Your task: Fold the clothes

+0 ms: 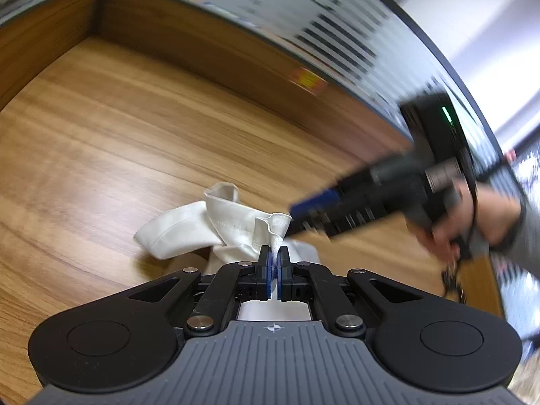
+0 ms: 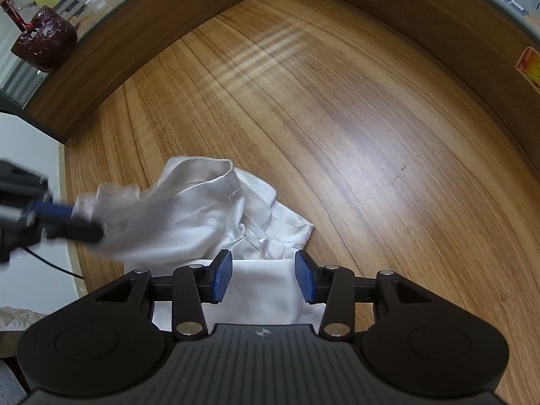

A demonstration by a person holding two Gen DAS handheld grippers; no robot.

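Observation:
A crumpled white garment (image 1: 209,227) lies on the wooden table (image 1: 118,135). My left gripper (image 1: 276,263) is shut on a raised edge of the garment. In the right wrist view the left gripper (image 2: 84,226) comes in from the left, blurred, holding the cloth up. My right gripper (image 2: 263,276) is open, with the garment (image 2: 202,216) just ahead of and below its blue pads (image 2: 221,278). In the left wrist view the right gripper (image 1: 297,217) is blurred, its tips beside the held edge.
A raised wooden rim (image 2: 422,23) runs around the back of the table. A dark red carved holder (image 2: 44,42) stands beyond the rim at the left. An orange sticker (image 2: 530,64) is on the rim at the right. A white surface (image 2: 30,202) lies left of the table.

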